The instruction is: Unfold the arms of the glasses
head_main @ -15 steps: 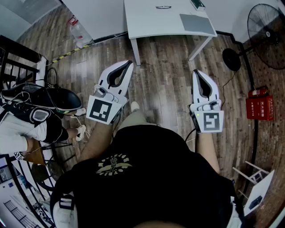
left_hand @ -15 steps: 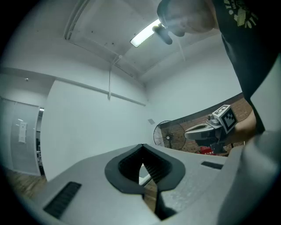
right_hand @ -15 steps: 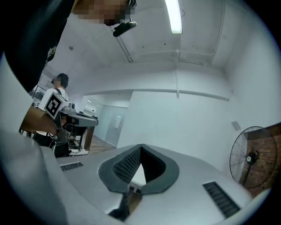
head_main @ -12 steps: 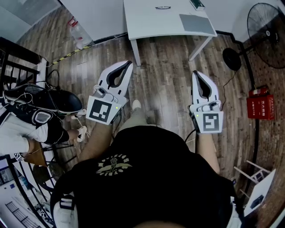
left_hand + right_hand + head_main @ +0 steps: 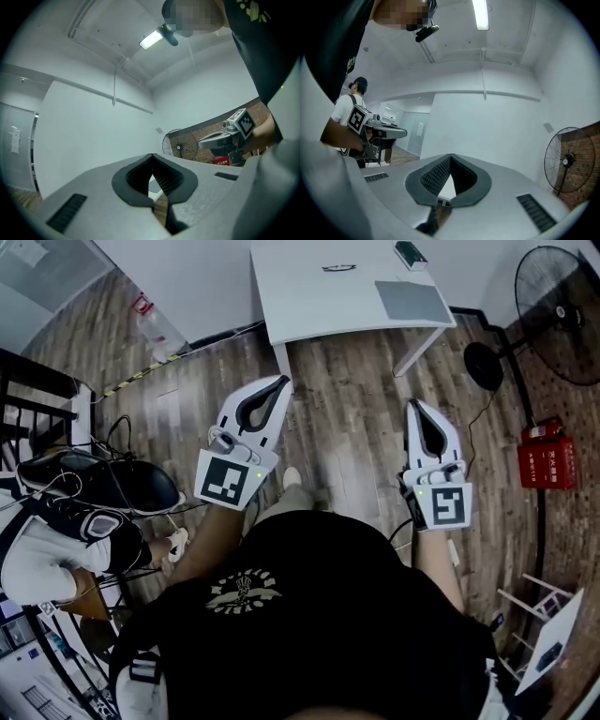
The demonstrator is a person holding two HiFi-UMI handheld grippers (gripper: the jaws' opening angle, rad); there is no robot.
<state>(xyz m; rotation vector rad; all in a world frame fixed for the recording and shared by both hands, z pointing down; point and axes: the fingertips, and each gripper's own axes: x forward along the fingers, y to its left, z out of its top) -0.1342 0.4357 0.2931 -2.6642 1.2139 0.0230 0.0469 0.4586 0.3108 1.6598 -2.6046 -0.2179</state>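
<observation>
The glasses (image 5: 339,268) lie as a small dark shape on the white table (image 5: 309,306) at the top of the head view; they are too small to tell how their arms stand. Both grippers hang over the wooden floor, well short of the table. My left gripper (image 5: 282,381) points toward the table's near left leg, its tips together and nothing between them (image 5: 151,155). My right gripper (image 5: 415,404) is shut and empty too (image 5: 450,156). Each gripper view shows the other gripper off to the side.
A grey pad (image 5: 411,301) and a small dark object (image 5: 411,253) also lie on the table. A standing fan (image 5: 558,301) and a red box (image 5: 547,465) are at the right. A black chair (image 5: 122,479) and a seated person (image 5: 56,549) are at the left.
The table and glasses sit lower and nearer in the head view. Both grippers have shifted slightly forward toward the table, still shut.
</observation>
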